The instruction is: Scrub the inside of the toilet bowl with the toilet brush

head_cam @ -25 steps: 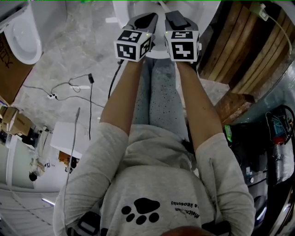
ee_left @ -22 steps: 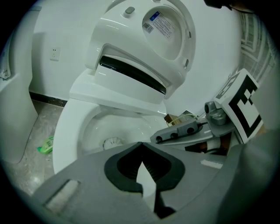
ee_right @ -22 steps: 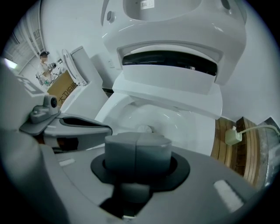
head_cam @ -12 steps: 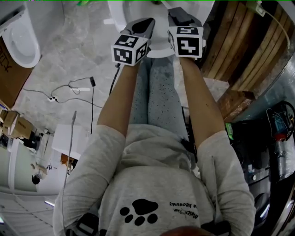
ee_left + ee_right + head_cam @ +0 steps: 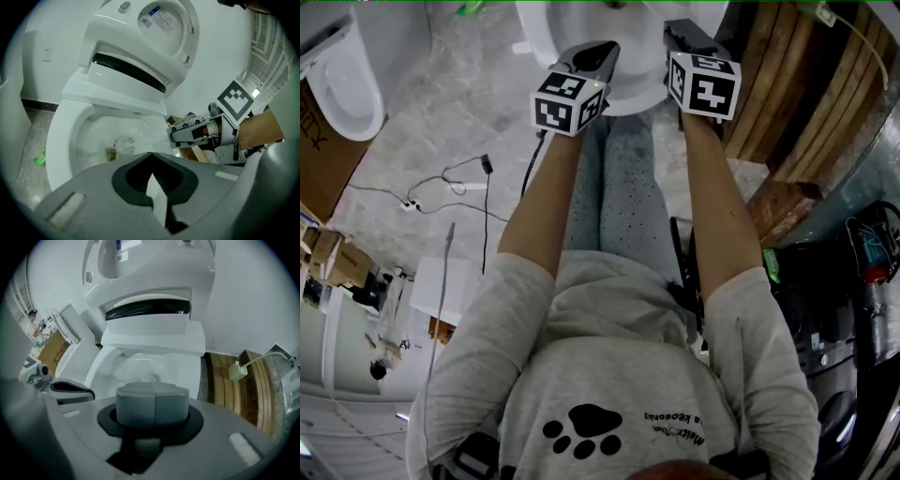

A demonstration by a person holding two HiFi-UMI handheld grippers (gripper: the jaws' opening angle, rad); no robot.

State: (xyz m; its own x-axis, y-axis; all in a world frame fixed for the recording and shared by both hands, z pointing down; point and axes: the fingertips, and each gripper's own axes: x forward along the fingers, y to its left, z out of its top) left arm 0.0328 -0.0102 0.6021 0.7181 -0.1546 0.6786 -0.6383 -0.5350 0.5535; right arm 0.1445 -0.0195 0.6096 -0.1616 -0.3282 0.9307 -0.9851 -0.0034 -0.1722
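Observation:
The white toilet bowl [image 5: 614, 89] lies at the top of the head view, its lid [image 5: 164, 28] raised. My right gripper [image 5: 680, 33] is over the bowl's right rim, shut on the toilet brush's white handle [image 5: 157, 138]. The round white brush head [image 5: 124, 144] sits low inside the bowl [image 5: 56, 140], beside a brownish patch [image 5: 111, 153]. In the right gripper view a grey handle end [image 5: 152, 404] fills the right gripper [image 5: 152, 386]. My left gripper [image 5: 598, 47] hovers over the near rim, jaws together with nothing in them [image 5: 151, 154].
Wooden slats [image 5: 778, 94] and a metal tub edge lie right of the toilet, with a white plug [image 5: 236, 371] on them. A second toilet [image 5: 342, 75] and a cardboard box [image 5: 319, 141] stand at left. Cables [image 5: 450, 173] trail on the marble floor.
The two grippers have spread apart: the right one moved right and farther over the bowl with the brush, the left one shifted slightly. More of the bowl shows now.

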